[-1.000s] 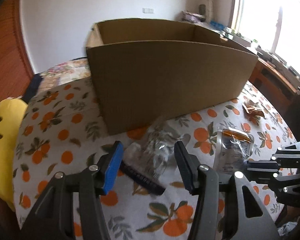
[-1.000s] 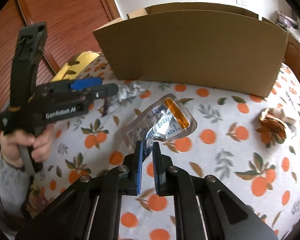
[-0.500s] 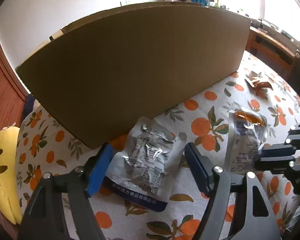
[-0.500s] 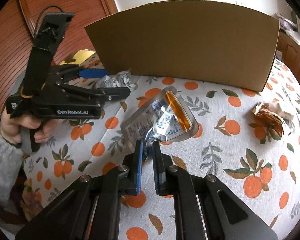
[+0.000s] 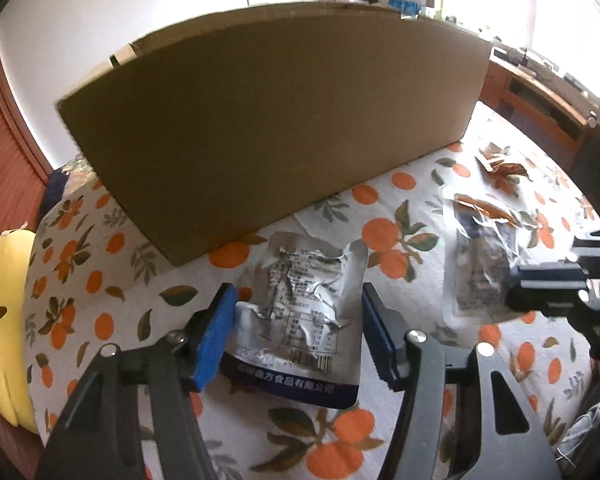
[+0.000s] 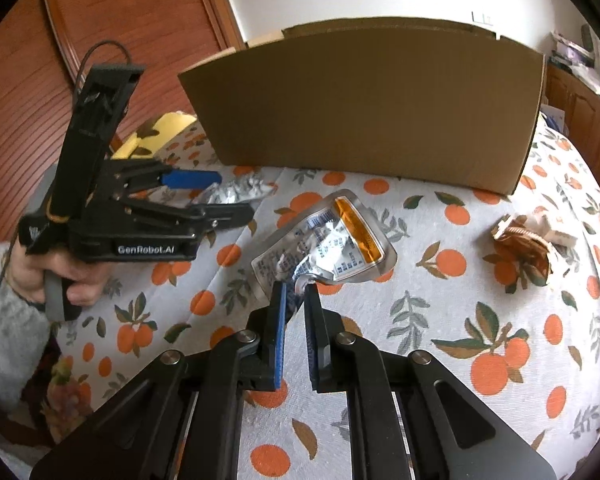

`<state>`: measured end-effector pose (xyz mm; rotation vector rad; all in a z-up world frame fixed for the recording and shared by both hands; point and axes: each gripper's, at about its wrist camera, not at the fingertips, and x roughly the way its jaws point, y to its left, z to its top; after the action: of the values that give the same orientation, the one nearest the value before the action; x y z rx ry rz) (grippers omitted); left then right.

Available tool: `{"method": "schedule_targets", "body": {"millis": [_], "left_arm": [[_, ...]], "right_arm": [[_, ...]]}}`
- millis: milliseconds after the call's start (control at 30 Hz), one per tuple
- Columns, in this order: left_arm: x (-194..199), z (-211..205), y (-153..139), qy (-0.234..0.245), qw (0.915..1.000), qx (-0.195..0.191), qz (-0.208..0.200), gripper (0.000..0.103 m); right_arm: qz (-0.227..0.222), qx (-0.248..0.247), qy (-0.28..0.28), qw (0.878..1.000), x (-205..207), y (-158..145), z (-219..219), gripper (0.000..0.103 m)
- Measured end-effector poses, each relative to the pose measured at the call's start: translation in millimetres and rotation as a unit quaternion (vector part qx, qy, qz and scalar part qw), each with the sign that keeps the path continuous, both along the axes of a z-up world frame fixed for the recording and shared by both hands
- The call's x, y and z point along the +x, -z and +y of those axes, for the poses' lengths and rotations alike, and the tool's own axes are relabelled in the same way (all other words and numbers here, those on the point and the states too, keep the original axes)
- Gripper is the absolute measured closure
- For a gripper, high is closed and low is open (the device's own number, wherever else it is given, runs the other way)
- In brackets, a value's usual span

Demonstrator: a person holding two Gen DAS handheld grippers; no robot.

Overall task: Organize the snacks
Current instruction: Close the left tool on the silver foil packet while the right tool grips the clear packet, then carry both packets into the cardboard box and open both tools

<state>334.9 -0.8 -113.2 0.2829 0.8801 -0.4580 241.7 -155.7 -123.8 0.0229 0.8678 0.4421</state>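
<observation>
A silver snack pouch with a dark blue bottom band (image 5: pixel 300 312) lies flat on the orange-print tablecloth, between the open fingers of my left gripper (image 5: pixel 298 320). It also shows in the right wrist view (image 6: pixel 236 192). My right gripper (image 6: pixel 294 300) is shut on the corner of a clear-and-silver pouch with an orange strip (image 6: pixel 331 240), its far end resting on the cloth. That pouch shows in the left wrist view (image 5: pixel 479 264). A large open cardboard box (image 5: pixel 268 128) stands just behind both pouches; its inside is hidden.
A crumpled brown wrapper with a white piece (image 6: pixel 527 240) lies on the cloth to the right, and shows in the left wrist view (image 5: pixel 499 164). A yellow cushion (image 5: pixel 0 320) sits off the table's left edge. A wooden cabinet (image 5: pixel 539 112) stands at the right.
My left gripper has dropped and moved forward, so its open fingers now straddle the silver pouch. The right gripper has stayed shut on the orange-strip pouch, with the box top coming back into view.
</observation>
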Motion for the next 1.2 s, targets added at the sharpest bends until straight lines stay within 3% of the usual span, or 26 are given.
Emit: {"method": "schedule_targets", "body": {"millis": [300, 633, 1200], "left_arm": [[-31, 19, -29, 0.002, 0.999, -0.023, -0.039, 0.042], [-40, 3, -71, 0.006, 0.9943, -0.055, -0.091, 0.042], [-8, -1, -110, -0.019, 0.9865, -0.079, -0.142, 0.042]], "right_arm": [[-0.023, 0.0, 0.004, 1.0, -14, -22, -7, 0.097], [-0.059, -0.004, 0.01, 0.998, -28, -51, -22, 0.097], [-0.125, -0.028, -0.001, 0.992, 0, -106, -21, 0.097]]}}
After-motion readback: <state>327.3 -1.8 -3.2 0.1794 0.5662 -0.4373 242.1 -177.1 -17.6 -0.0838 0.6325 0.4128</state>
